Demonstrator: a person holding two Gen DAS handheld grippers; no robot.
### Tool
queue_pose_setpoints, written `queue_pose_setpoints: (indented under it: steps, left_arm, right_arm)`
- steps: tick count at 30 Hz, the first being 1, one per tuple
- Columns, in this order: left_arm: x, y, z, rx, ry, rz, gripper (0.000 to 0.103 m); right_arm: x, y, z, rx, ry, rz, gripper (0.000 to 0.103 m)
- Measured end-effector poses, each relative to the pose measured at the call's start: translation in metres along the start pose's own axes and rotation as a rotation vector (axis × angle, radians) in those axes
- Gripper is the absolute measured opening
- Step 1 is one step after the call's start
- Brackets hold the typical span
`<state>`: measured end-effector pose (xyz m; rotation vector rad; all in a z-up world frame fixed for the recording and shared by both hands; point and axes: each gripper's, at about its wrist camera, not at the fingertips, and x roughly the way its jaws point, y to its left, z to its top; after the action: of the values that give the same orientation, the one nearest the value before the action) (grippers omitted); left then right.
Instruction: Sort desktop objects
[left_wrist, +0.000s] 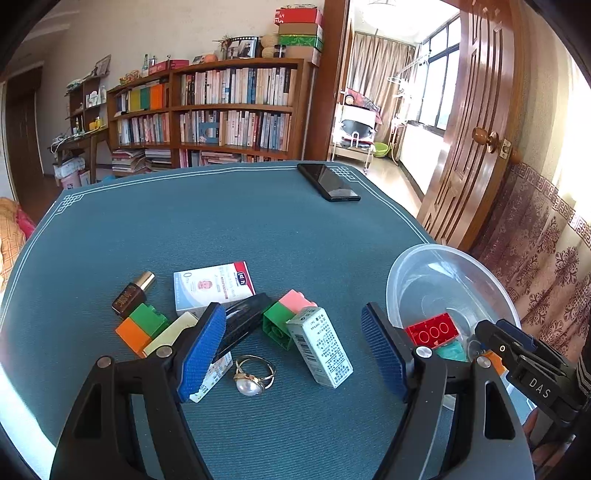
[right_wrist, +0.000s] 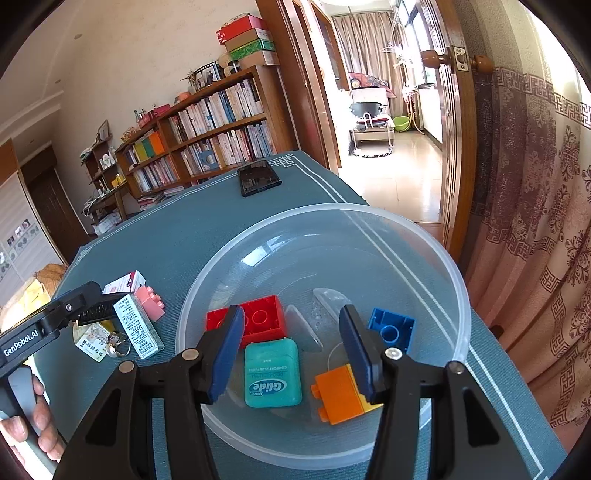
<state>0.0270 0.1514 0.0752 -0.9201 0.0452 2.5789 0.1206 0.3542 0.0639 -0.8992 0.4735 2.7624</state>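
Bowl (right_wrist: 424, 251), clear plastic, sits at the right edge of the blue mat (left_wrist: 221, 229), and the right gripper (right_wrist: 291, 350) hangs over it with its fingers spread wide and nothing between them. Inside the bowl lie a red brick (right_wrist: 264, 319), a teal floss box (right_wrist: 273, 373), an orange brick (right_wrist: 338, 393) with a yellow piece under its right end, a blue brick (right_wrist: 391, 328) and some clear plastic bits. The left gripper (left_wrist: 295, 350) hovers over the loose pile left of the bowl, its fingers also spread wide and holding nothing. Between and just ahead of its pads (left_wrist: 201, 347) lie a pearl ring (left_wrist: 253, 376) and a white carton (left_wrist: 319, 347), which leans against a green-and-pink brick (left_wrist: 286, 314). A black comb (left_wrist: 243, 321) runs behind the left pad, over a card (left_wrist: 210, 380). Farther left sit an orange-and-green brick (left_wrist: 142, 328), a pale yellow block (left_wrist: 170, 332) touching it, and a brown bottle (left_wrist: 133, 293) lying on its side. A white-and-red box (left_wrist: 212, 288) lies behind the pile. A black phone (left_wrist: 328, 182) rests near the far right corner of the mat, well apart from everything else.
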Motion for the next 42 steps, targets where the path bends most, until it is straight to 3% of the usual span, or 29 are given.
queue_pose_setpoints:
  steps: [24, 42]
  left_arm:
    - [0.001, 0.066, -0.035, -0.022, 0.065, 0.118, 0.079]
    - [0.023, 0.089, -0.044, -0.076, 0.112, 0.052, 0.079]
  right_arm:
    - [-0.002, 0.056, -0.024, -0.081, 0.045, 0.127, 0.059]
    - [0.004, 0.110, -0.061, -0.193, 0.137, 0.288, 0.062]
